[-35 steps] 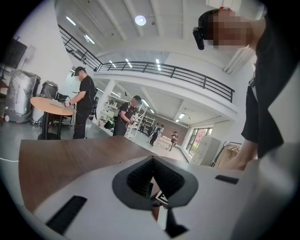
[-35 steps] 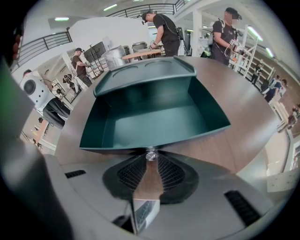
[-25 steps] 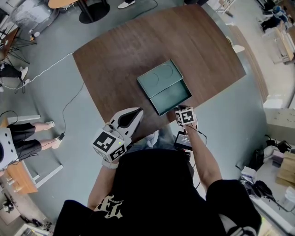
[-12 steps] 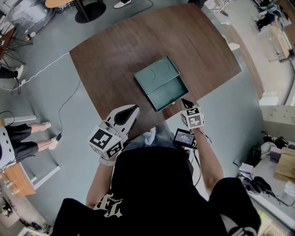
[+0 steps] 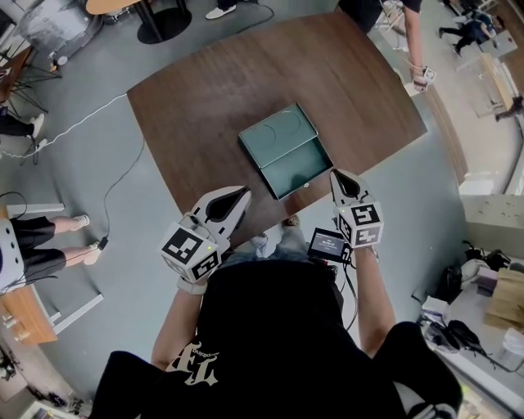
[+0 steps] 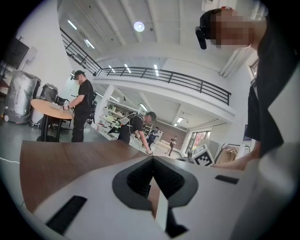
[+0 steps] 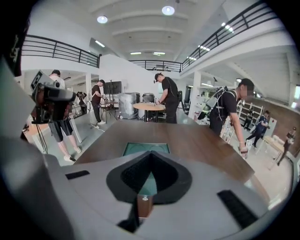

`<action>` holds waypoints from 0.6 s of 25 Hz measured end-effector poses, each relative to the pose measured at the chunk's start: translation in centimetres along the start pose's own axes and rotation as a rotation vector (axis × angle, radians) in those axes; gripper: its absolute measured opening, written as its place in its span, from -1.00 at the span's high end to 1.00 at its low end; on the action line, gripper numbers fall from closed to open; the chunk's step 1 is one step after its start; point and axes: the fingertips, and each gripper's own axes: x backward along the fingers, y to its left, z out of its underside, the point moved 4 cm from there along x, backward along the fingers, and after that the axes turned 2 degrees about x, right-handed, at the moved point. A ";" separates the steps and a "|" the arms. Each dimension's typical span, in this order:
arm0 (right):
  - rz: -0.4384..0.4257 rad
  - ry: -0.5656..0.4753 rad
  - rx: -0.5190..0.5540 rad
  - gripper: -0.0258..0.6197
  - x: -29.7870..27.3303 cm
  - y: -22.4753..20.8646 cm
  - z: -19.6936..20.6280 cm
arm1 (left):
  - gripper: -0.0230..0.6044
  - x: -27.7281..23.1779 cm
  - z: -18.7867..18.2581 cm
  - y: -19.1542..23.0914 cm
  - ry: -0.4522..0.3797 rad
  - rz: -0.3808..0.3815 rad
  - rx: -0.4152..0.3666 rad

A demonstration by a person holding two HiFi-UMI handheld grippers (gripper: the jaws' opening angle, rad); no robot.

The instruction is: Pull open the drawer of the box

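We stand at a dark wood table (image 5: 205,98) in a large, open hall with a grey floor (image 5: 106,57). The teal box (image 5: 278,131) sits near the middle of the table, set at an angle to its edges, with two rings marked on its lid. Its drawer (image 5: 296,170) stands pulled out toward us, showing a plain teal inside, and a small pale knob (image 7: 142,198) sits on its front. The right claw (image 5: 335,173) is just beside the drawer's front right corner. In the right gripper view its tips meet with nothing between them, and the knob and drawer show through the gap lower down. The left claw (image 5: 243,191) is over the table's near edge, to the left of the box and apart from it. Its tips are also pressed together on nothing, and only bare wood lies ahead of them. The rest of the table carries nothing but the box. A white cable (image 5: 82,123) trails across the floor to our left. Beyond the far end of the table several people stand about, some by a round table (image 7: 149,107). A dark railing (image 6: 164,75) runs along an upper gallery, and round lights (image 7: 168,10) dot the white ceiling.
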 end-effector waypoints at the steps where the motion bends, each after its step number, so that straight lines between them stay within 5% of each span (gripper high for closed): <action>1: 0.000 -0.017 0.002 0.96 0.3 0.0 -0.6 | 0.91 0.0 0.1 -0.2 0.000 -0.003 -0.001; 15: -0.091 -0.129 0.157 0.96 5.5 0.3 -2.2 | 0.91 -4.9 1.7 -7.1 0.042 0.025 -0.051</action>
